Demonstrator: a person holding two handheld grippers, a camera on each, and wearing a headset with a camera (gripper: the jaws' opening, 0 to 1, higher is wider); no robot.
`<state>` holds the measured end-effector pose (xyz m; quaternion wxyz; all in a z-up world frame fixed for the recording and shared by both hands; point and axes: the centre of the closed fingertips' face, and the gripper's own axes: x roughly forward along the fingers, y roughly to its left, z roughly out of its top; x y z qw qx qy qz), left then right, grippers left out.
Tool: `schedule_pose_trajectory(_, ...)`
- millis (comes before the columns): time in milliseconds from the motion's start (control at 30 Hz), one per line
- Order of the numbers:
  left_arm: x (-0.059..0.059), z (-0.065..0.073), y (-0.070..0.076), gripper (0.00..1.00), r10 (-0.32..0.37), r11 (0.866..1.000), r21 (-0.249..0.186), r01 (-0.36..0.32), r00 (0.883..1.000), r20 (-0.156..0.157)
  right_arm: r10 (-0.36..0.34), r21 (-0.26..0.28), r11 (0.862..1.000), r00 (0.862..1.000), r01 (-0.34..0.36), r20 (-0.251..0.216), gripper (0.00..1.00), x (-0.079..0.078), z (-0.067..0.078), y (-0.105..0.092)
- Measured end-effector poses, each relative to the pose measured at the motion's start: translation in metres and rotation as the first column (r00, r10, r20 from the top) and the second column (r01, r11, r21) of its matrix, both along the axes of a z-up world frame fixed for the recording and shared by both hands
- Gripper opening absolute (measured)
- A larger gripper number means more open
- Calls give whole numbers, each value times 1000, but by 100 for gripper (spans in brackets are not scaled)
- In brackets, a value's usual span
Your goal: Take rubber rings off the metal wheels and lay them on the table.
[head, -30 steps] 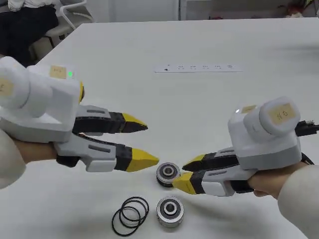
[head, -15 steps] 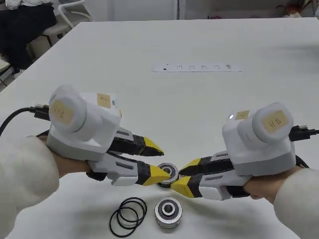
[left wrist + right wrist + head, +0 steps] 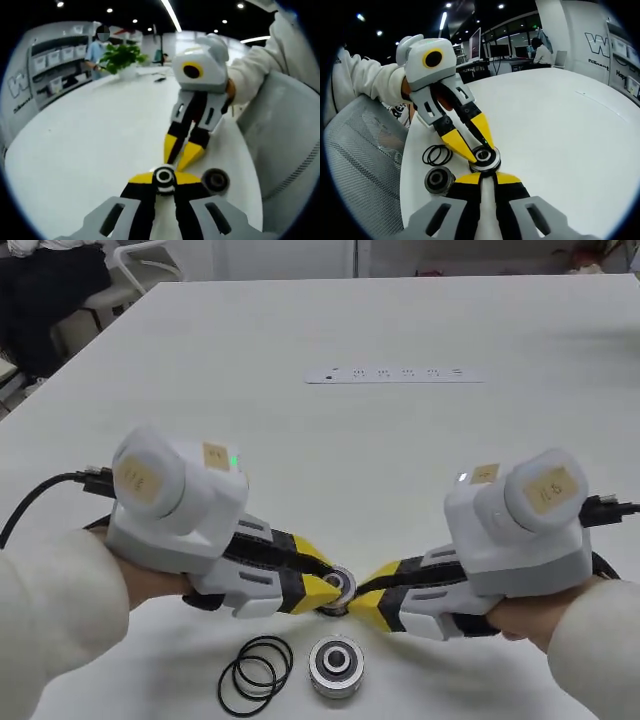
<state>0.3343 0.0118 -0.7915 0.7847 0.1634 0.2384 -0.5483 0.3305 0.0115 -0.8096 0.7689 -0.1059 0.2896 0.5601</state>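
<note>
A metal wheel [image 3: 338, 585] is clamped between the fingers of the left gripper [image 3: 322, 583], on the surface [image 3: 400, 460]. The fingers of the right gripper [image 3: 360, 602] are closed together at its rim, where the rubber ring [image 3: 497, 161] should be nipped and peeled outward.

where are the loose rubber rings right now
On the table, low in the head view: the loose rings lie just left of the spare wheel, below the left gripper, which is closed on the other wheel.
</note>
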Motion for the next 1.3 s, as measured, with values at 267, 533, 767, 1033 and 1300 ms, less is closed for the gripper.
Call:
schedule_pose_trajectory(267, 0, 0, 0, 15, 8, 1000, -8, -8, 1000, 3, -43, 1, 999, 999, 43, -15, 0, 4, -1, -2)
schedule_pose_trajectory(533, 0, -1, 0, 14, 4, 1000, -4, -4, 1000, 11, -110, 37, 993, 990, 113, -89, 0, 9, 1, -6)
schedule_pose_trajectory(767, 0, -1, 1, 14, 5, 1000, -3, -5, 1000, 18, -155, 117, 978, 977, 173, -143, 0, 14, 15, -4)
schedule_pose_trajectory(1033, -1, -1, 1, 13, 2, 1000, 2, -2, 1000, 28, -151, 103, 981, 980, 164, -127, 0, 11, 18, 1)
schedule_pose_trajectory(1300, -2, 0, -1, 13, -5, 1000, 5, 5, 999, 42, -75, 121, 989, 995, 82, -59, 0, 4, 36, 16)
